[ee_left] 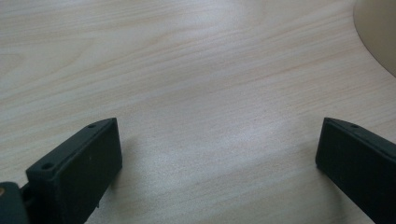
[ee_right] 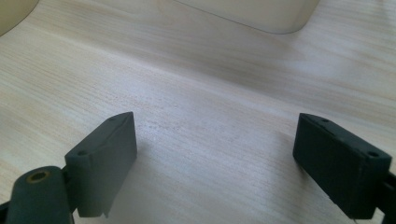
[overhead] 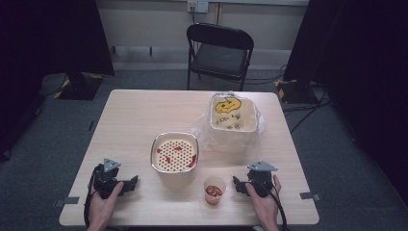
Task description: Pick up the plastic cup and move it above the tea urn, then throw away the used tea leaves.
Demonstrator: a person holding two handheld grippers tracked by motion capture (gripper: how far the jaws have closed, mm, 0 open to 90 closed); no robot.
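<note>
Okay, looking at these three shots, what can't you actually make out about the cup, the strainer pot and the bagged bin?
- Small cup, high view: the red contents are too small to identify.
- Strainer pot, high view: red bits on the perforated insert are blurred; below the insert is hidden.
- Bagged bin, high view: the yellow print and dark marks are too small to read.
- Left gripper view: a pale curved thing is cut off by the corner.

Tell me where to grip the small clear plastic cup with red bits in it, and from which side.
Grip the small clear plastic cup across its side wall, below the rim, coming level from the right with the right gripper, whose open jaws already face it. It stands upright and open-topped, so a level side grip probably avoids spilling.
</note>
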